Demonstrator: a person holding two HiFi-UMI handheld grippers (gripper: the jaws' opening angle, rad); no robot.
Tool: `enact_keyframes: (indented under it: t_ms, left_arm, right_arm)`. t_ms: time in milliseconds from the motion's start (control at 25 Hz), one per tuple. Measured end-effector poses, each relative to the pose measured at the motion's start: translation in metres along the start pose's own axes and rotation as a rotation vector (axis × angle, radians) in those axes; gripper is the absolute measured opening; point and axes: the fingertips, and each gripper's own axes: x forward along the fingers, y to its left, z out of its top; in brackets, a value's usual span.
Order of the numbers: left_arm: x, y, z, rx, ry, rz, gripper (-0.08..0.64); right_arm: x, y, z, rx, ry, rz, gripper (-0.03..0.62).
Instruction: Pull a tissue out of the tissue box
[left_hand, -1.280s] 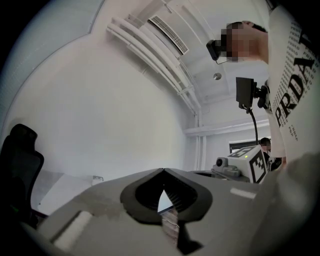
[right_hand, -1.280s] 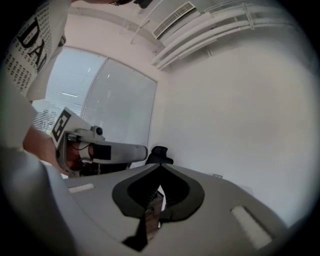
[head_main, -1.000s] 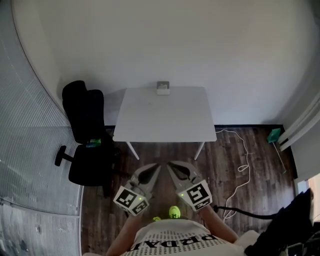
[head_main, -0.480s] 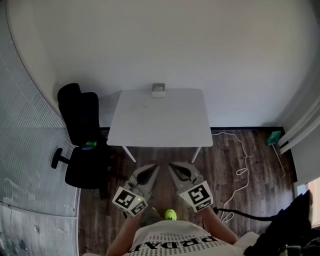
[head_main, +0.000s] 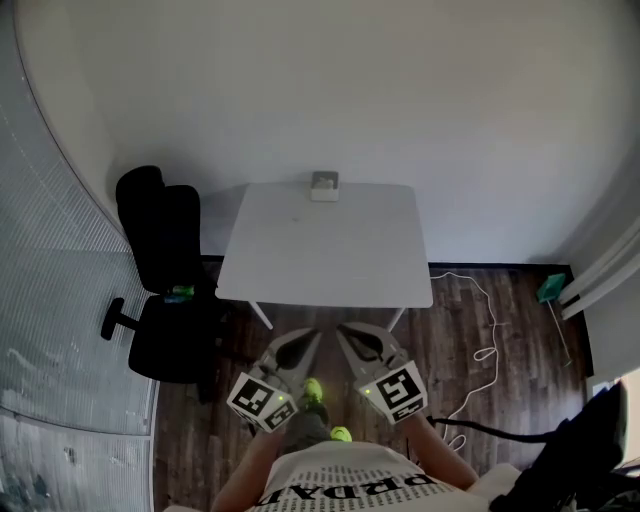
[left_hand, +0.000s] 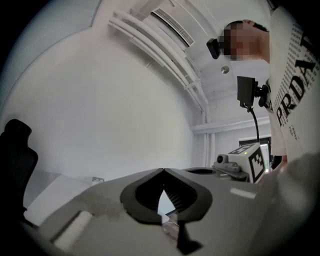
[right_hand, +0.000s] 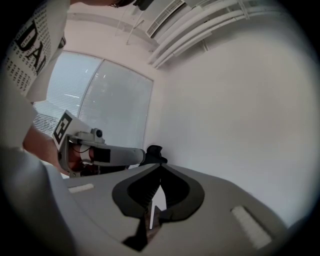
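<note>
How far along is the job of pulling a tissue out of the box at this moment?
Nothing looks done yet. The tissue box sits at the far edge of the table, with neither gripper near it. In hand: nothing; the left gripper and right gripper are shut and empty, held over the floor short of the table. Left to do: reach the box, grip a tissue, pull it out.
</note>
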Motion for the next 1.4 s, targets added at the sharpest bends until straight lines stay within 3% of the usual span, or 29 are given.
enact_keyframes:
  t_ms: [440, 960, 1400]
  left_arm:
    - [0.041, 0.067, 0.020, 0.006, -0.019, -0.044, -0.008]
    - [0.084, 0.184, 0.046, 0.002, -0.027, -0.067, -0.008]
    - [0.134, 0.228, 0.040, -0.030, 0.002, -0.134, -0.008]
  right_arm:
    - [0.065, -0.039, 0.010, -0.027, 0.025, -0.012, 0.008]
    - [0.176, -0.089, 0.022, -0.019, 0.027, -0.047, 0.008]
    - [0.224, -0.137, 0.016, -0.006, 0.046, -0.100, 0.009]
